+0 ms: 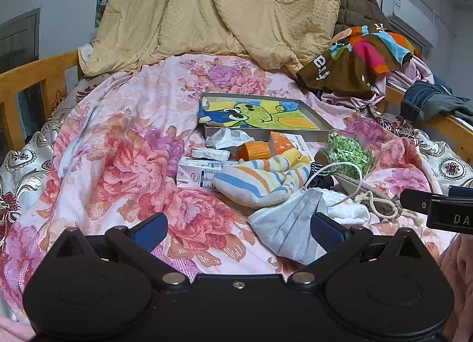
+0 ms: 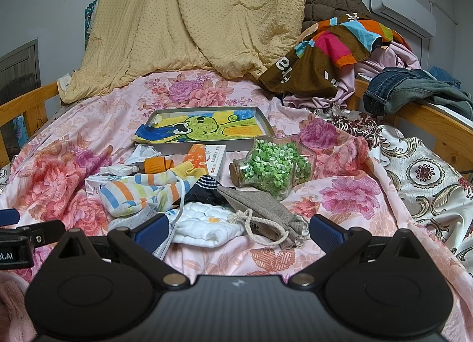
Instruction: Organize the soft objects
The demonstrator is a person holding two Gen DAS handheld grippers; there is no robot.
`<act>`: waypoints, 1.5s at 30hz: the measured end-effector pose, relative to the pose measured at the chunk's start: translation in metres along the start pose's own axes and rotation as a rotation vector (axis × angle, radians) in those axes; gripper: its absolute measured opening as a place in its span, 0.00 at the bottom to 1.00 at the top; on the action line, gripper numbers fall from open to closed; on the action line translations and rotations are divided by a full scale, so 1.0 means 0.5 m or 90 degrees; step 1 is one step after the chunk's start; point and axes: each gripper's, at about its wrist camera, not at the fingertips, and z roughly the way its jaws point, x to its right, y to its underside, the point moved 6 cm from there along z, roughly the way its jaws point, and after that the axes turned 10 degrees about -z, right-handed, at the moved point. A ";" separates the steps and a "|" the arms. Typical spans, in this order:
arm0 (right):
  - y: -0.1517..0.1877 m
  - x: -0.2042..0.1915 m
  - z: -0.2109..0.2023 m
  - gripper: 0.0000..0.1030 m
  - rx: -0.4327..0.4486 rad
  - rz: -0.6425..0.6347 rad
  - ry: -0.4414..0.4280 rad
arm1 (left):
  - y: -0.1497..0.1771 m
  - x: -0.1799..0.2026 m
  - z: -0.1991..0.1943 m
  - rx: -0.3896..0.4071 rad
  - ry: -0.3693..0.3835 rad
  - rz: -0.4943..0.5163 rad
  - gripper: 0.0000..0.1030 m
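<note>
A pile of small things lies on the floral bedsheet (image 1: 124,146). A striped sock (image 1: 260,179) (image 2: 136,191) lies in the middle of it. A grey face mask (image 1: 286,223) (image 2: 142,220) lies nearest me, its edge by my left gripper's right finger. A white padded cloth (image 2: 204,223) and a grey drawstring pouch (image 2: 260,209) lie just ahead of my right gripper (image 2: 240,232), which is open and holds nothing. My left gripper (image 1: 239,231) is open too, over bare sheet left of the mask. A dark striped sock (image 2: 207,185) is partly buried.
A glass jar of green paper stars (image 2: 272,167), medicine boxes (image 1: 204,173), an orange bottle (image 1: 254,149) and a tray with a frog picture (image 1: 260,114) sit behind the pile. A yellow quilt (image 1: 218,7) and heaped clothes (image 2: 340,46) fill the back. Wooden rails (image 2: 428,117) edge the bed.
</note>
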 end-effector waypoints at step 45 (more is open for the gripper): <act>-0.011 0.030 0.110 1.00 -0.130 -0.008 -0.054 | 0.021 0.008 0.088 -0.090 0.035 0.059 0.99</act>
